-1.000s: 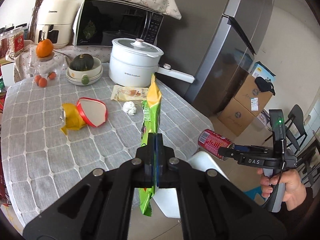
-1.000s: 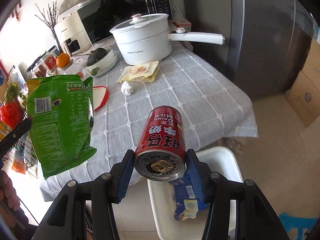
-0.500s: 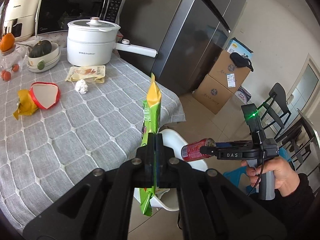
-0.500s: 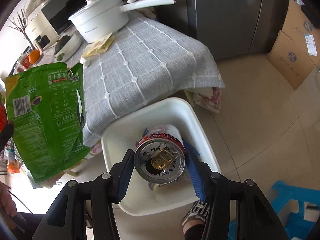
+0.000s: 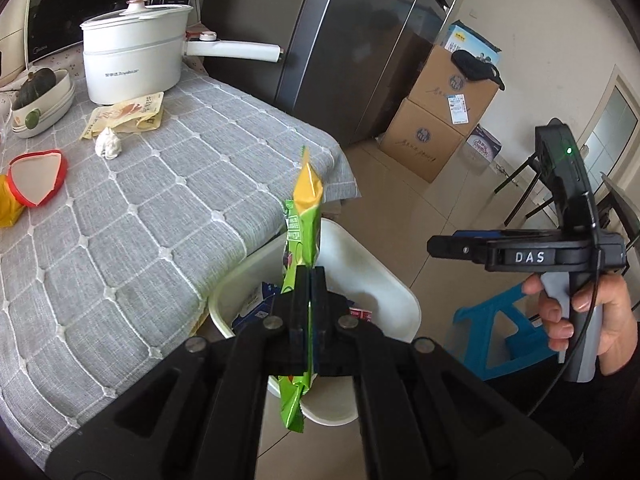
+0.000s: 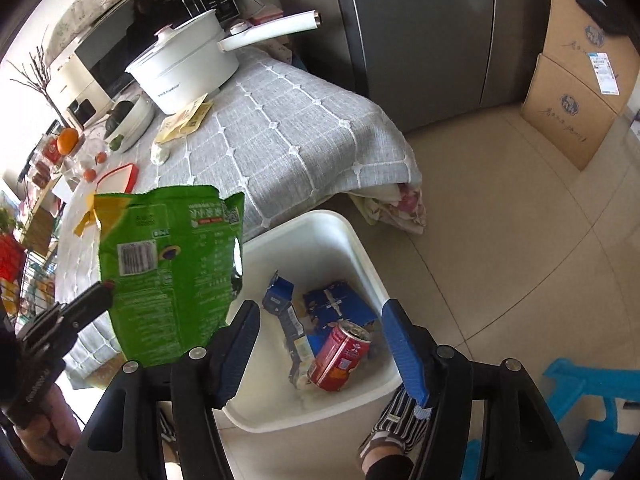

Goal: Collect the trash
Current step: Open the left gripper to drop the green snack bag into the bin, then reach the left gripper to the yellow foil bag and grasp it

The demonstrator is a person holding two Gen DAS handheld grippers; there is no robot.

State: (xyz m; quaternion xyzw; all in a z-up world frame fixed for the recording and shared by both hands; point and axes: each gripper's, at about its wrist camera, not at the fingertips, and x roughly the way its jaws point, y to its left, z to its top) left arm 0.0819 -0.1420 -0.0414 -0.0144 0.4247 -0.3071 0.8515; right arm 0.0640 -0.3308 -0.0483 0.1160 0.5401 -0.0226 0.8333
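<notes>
My left gripper (image 5: 309, 280) is shut on a green snack bag (image 5: 301, 240) and holds it over the white trash bin (image 5: 384, 268) beside the table. The bag also shows in the right wrist view (image 6: 172, 272). My right gripper (image 6: 320, 320) is open and empty above the bin (image 6: 312, 236). A red drink can (image 6: 340, 356) lies inside the bin among blue cartons (image 6: 336, 304). In the left wrist view the right gripper (image 5: 444, 246) hangs to the right of the bin.
On the grey-clothed table (image 5: 140, 200) lie a crumpled white tissue (image 5: 108, 146), a yellow wrapper (image 5: 128, 116), a red-rimmed lid (image 5: 36, 176) and a white pot (image 5: 132, 60). A fridge (image 5: 340, 40), cardboard boxes (image 5: 440, 120) and a blue stool (image 6: 592, 408) stand around.
My right gripper has opened and the red can has dropped into the bin. My left gripper has carried the green bag from over the table to above the bin.
</notes>
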